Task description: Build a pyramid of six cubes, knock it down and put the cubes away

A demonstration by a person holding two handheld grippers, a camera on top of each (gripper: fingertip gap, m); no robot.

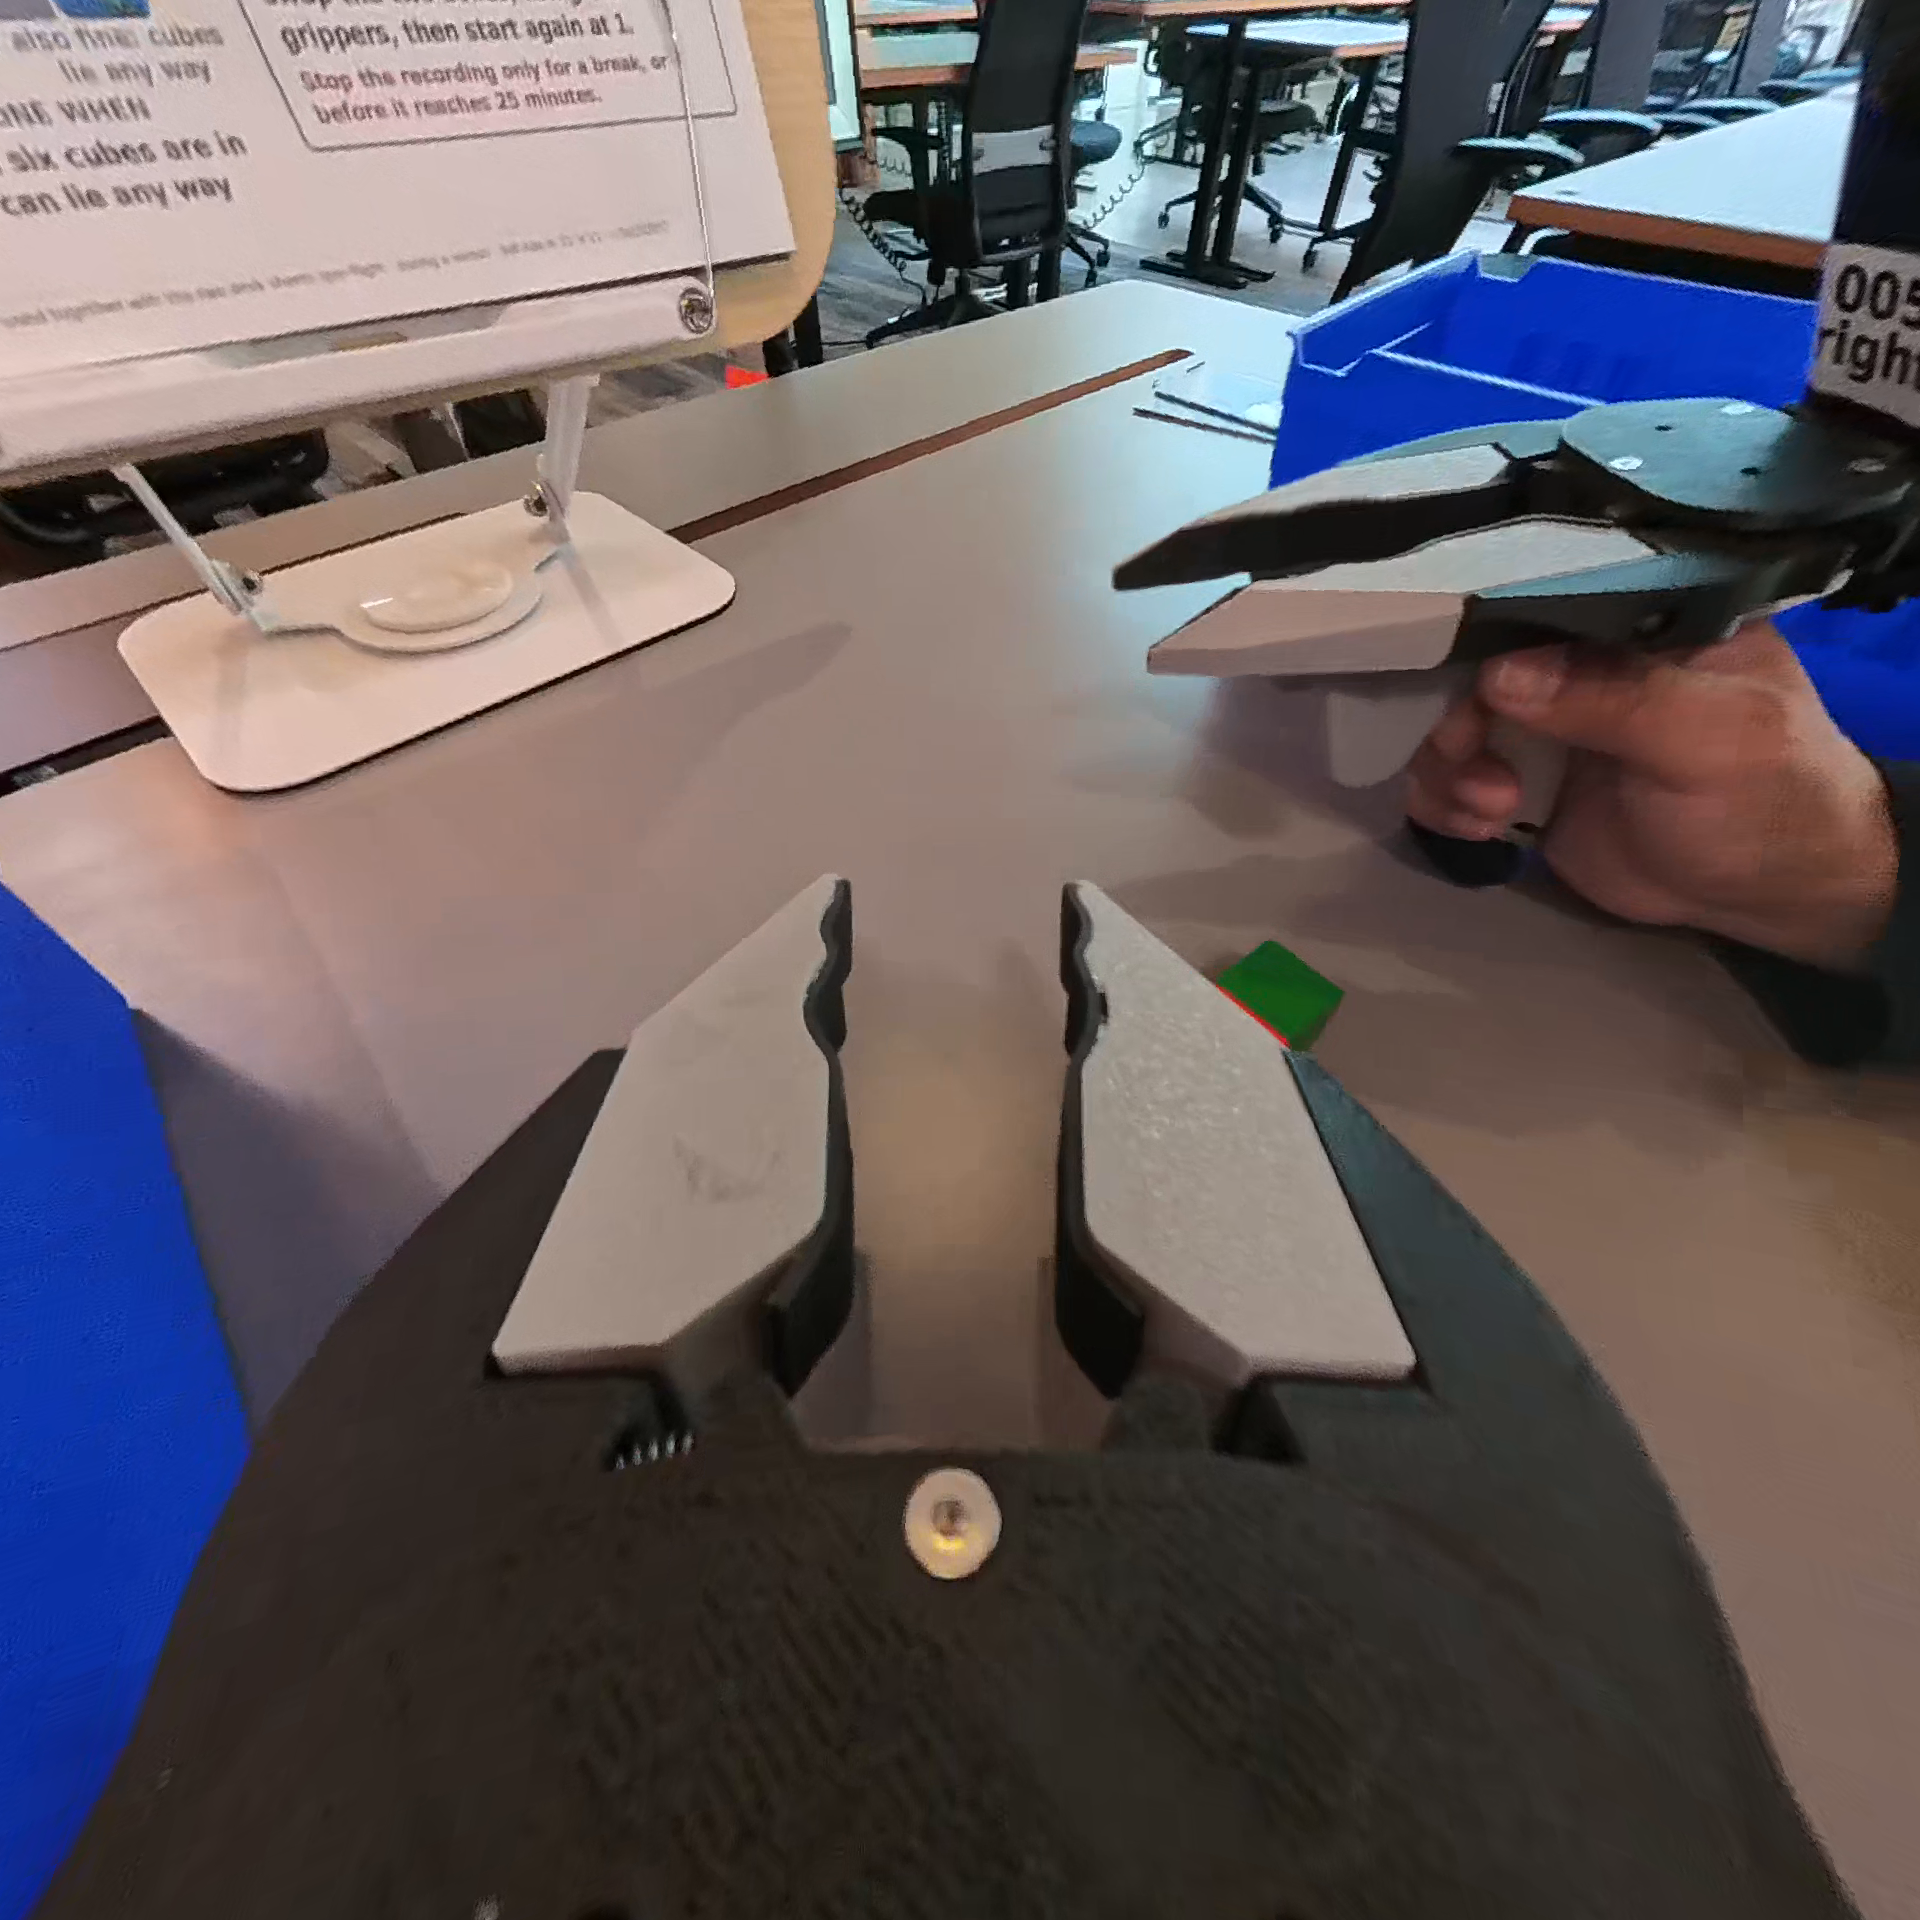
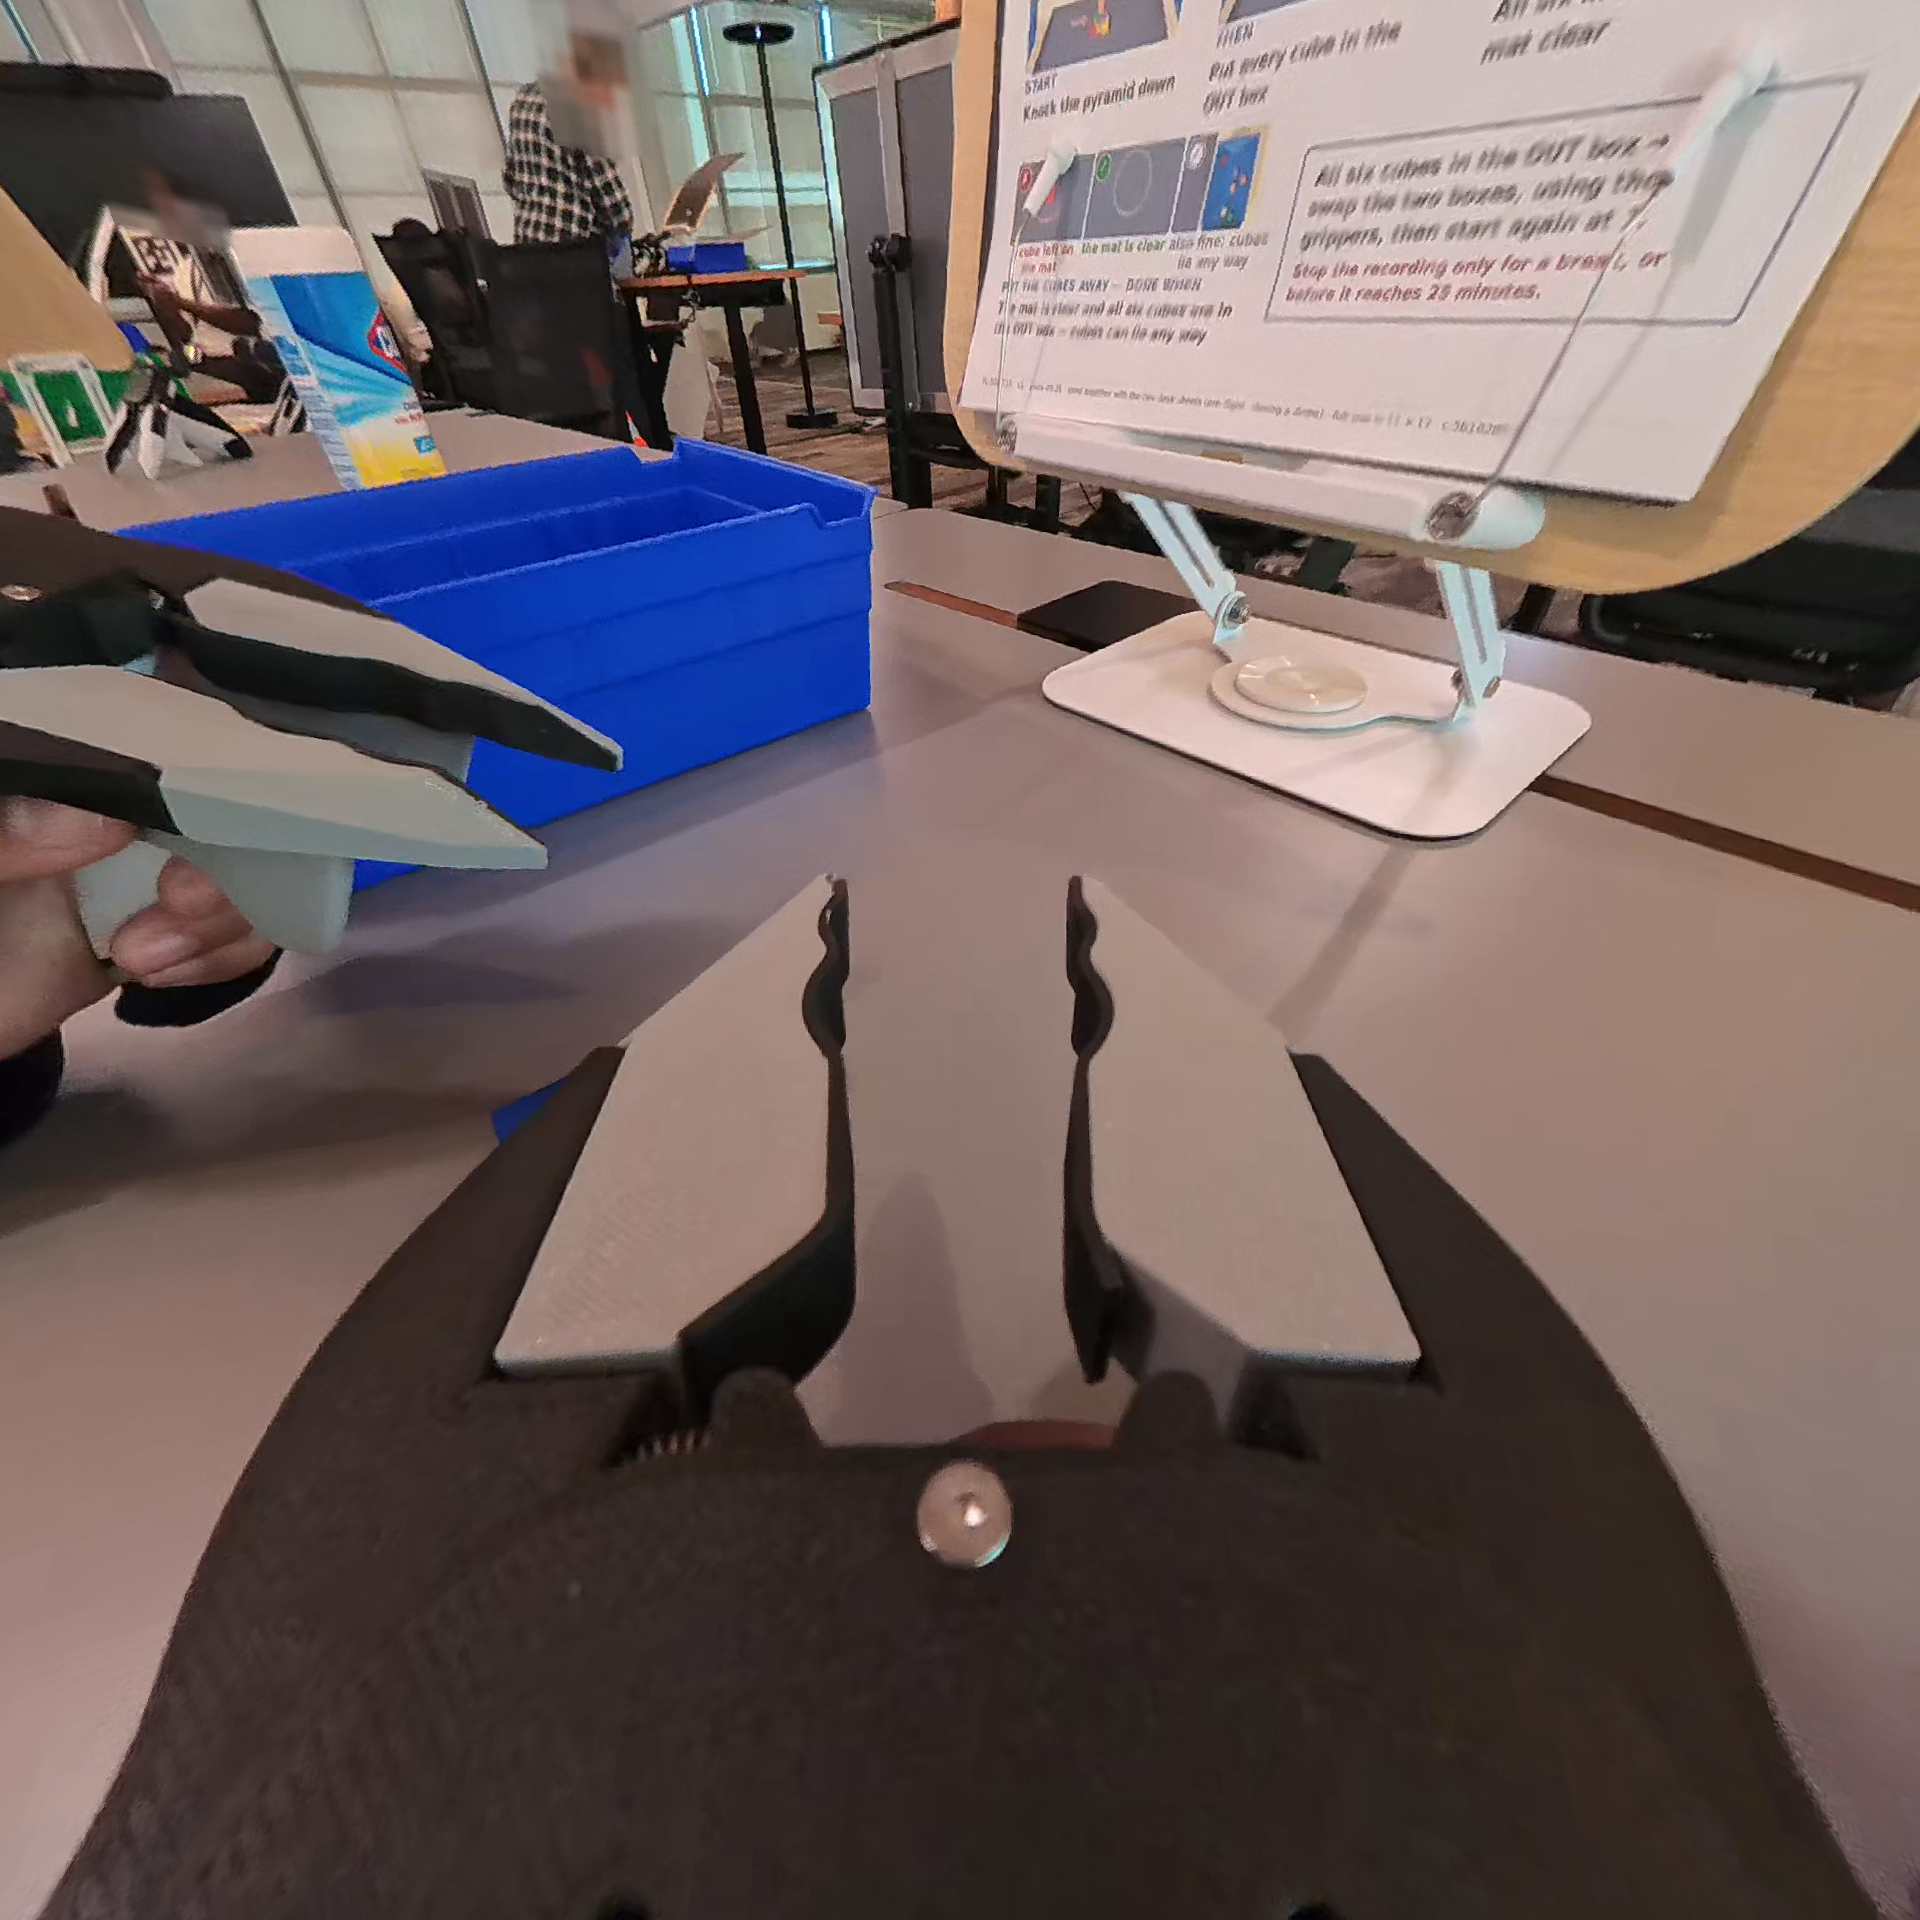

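My left gripper point(image 1: 954, 914) is open and empty, low over the grey table point(image 1: 727, 831). A green cube point(image 1: 1283, 992) lies on the table just right of its right finger, partly hidden, with a red sliver against its near side. My right gripper point(image 2: 954, 894) is open and empty over bare table. Each gripper shows in the other's view, open and hand-held: the right one point(image 1: 1138, 618) at the upper right, the left one point(image 2: 577, 805) at the left. A small blue corner point(image 2: 530, 1112) peeks out beside my right gripper's body; I cannot tell whether it is a cube.
A blue bin point(image 2: 623, 603) stands at the back left in the right wrist view; another blue bin point(image 1: 1455, 353) stands behind the right gripper. A white stand holding an instruction sheet point(image 1: 416, 644) stands at the table's back. A wipes canister point(image 2: 343, 353) is behind the bin. The green cube point(image 1: 1283, 992) is about 9 cm from both grippers' fingertips.
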